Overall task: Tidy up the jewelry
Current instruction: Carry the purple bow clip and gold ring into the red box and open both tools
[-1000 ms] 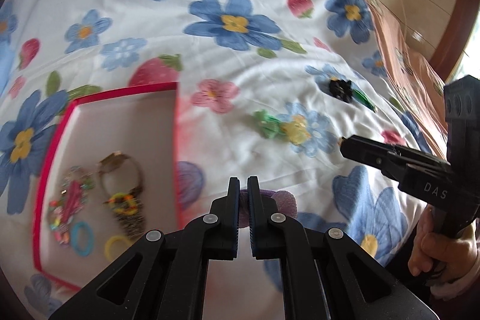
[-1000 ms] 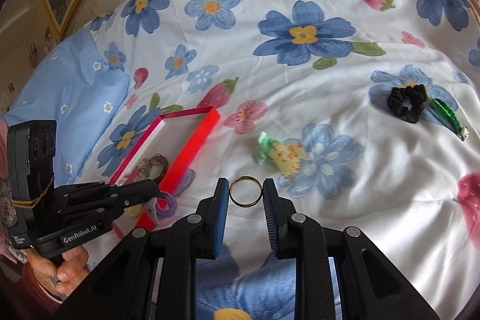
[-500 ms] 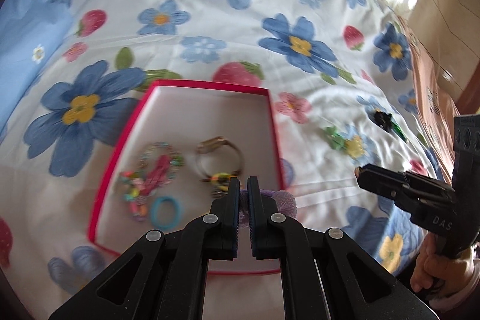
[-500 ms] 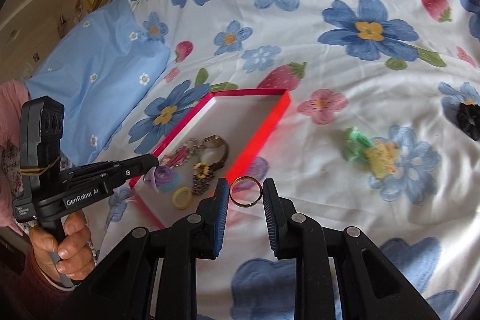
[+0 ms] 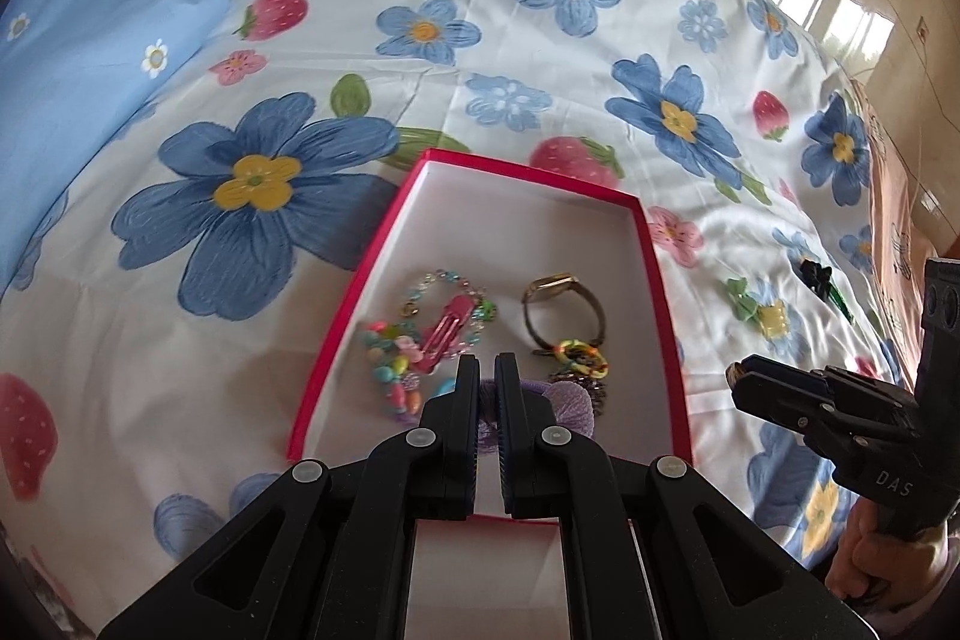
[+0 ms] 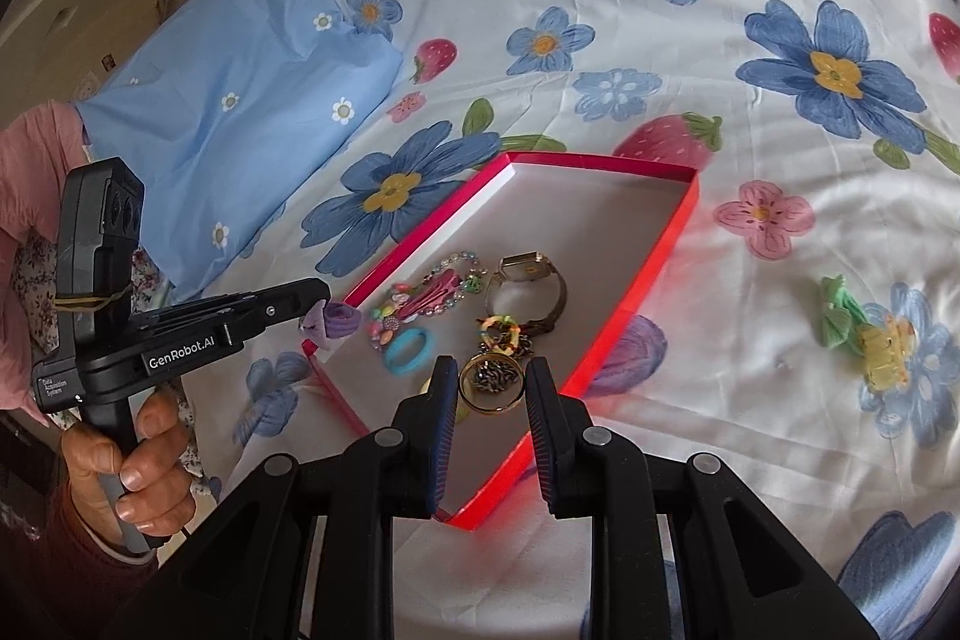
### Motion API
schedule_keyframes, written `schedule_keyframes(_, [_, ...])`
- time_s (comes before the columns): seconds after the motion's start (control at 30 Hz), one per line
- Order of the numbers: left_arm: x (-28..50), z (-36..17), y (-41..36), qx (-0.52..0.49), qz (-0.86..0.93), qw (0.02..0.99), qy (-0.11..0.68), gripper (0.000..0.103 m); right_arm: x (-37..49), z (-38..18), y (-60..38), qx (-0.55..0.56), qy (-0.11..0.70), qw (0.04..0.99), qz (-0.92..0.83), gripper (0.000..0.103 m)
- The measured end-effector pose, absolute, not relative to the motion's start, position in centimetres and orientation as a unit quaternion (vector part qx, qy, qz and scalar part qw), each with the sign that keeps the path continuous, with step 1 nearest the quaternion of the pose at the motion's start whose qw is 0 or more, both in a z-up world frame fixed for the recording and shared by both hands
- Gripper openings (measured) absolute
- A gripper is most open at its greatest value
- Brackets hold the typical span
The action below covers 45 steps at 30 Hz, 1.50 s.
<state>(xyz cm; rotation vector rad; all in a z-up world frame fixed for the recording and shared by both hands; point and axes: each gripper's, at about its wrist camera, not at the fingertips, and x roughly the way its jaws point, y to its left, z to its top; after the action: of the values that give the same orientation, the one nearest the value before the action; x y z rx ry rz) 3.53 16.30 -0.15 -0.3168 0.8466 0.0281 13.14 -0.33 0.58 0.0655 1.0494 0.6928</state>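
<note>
A red-rimmed box (image 5: 654, 280) with a white floor lies on the flowered bedsheet; it also shows in the right wrist view (image 6: 660, 256). Inside are a bead bracelet (image 5: 390, 358), a pink hair clip (image 5: 447, 331), a watch (image 5: 561, 307), a blue ring (image 6: 408, 349) and a chain. My left gripper (image 5: 487, 370) is shut on a purple scrunchie (image 5: 564, 406) over the box's near end; it also shows in the right wrist view (image 6: 318, 304). My right gripper (image 6: 489, 388) is shut on a gold ring (image 6: 491, 388) above the box's near right part.
A green and yellow hair clip (image 6: 864, 334) lies on the sheet right of the box. A black scrunchie and green clip (image 5: 822, 280) lie farther right. A light blue pillow (image 6: 228, 100) is at the left. The bed's right edge is beyond (image 5: 888, 196).
Both grippers have moved left from the open sheet to over the box, each still holding its item. The box has come to the middle of both views.
</note>
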Motion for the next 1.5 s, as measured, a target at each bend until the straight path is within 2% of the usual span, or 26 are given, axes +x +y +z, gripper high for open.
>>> schedule_keyframes(0.6, [4.9, -3.5, 19.1, -0.179, 0.036, 0.883, 0.433, 0.004, 13.8, -2.8, 3.8, -0.005, 0.526, 0.778, 0.343, 0.023])
schedule_keyframes(1.0, [5.8, -5.7, 18.0, -0.159, 0.036, 0.878, 0.450, 0.004, 14.1, -5.3, 5.1, -0.045, 0.550, 0.764, 0.336, 0.023])
schedule_keyframes(1.5, [5.9, -6.9, 17.1, -0.138, 0.029, 0.875, 0.464, 0.006, 14.3, -5.9, 6.8, -0.093, 0.557, 0.749, 0.346, 0.024])
